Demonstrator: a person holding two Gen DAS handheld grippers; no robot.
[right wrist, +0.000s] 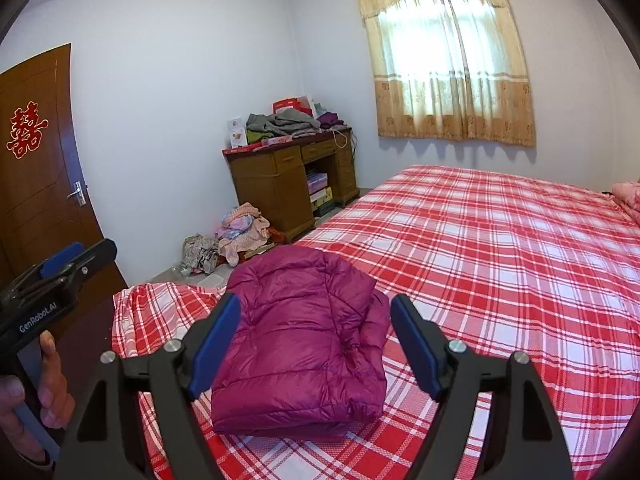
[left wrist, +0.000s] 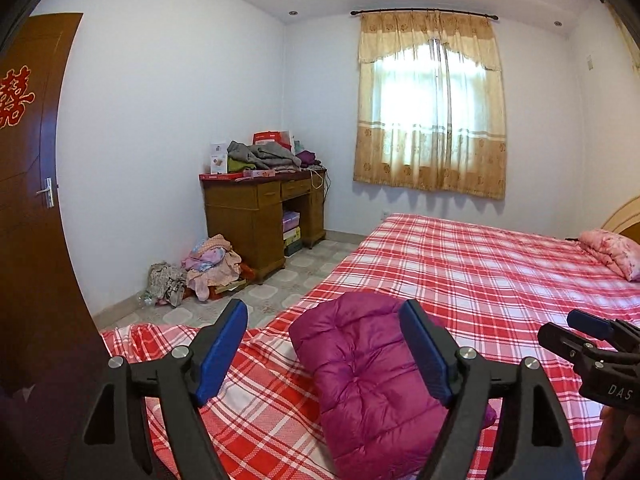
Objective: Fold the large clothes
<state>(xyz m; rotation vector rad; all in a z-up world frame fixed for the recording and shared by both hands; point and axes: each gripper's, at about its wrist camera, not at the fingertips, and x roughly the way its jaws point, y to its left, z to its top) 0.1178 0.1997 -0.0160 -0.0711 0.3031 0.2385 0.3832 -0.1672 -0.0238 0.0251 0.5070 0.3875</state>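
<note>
Magenta jacket (right wrist: 298, 344) near bed (right wrist: 500, 248) corner

Jacket (right wrist: 300, 340): you see quilted purple cloth, puffy, with a slight sheen.
Bedsheet (right wrist: 500, 260): you're looking at matt woven cloth in red and white check.
Left gripper (left wrist: 326, 344): your matt black plastic arms carry smooth blue pads (left wrist: 218, 356) and bright metal screws.
Right gripper (right wrist: 316, 338): yours has the same black plastic, blue pads and metal screws.
Desk (left wrist: 256, 216): brown wood, lightly glossy.
Door (right wrist: 36, 200): dark polished wood, metal handle.
Curtain (left wrist: 432, 120): thin, partly sheer cloth.
</note>
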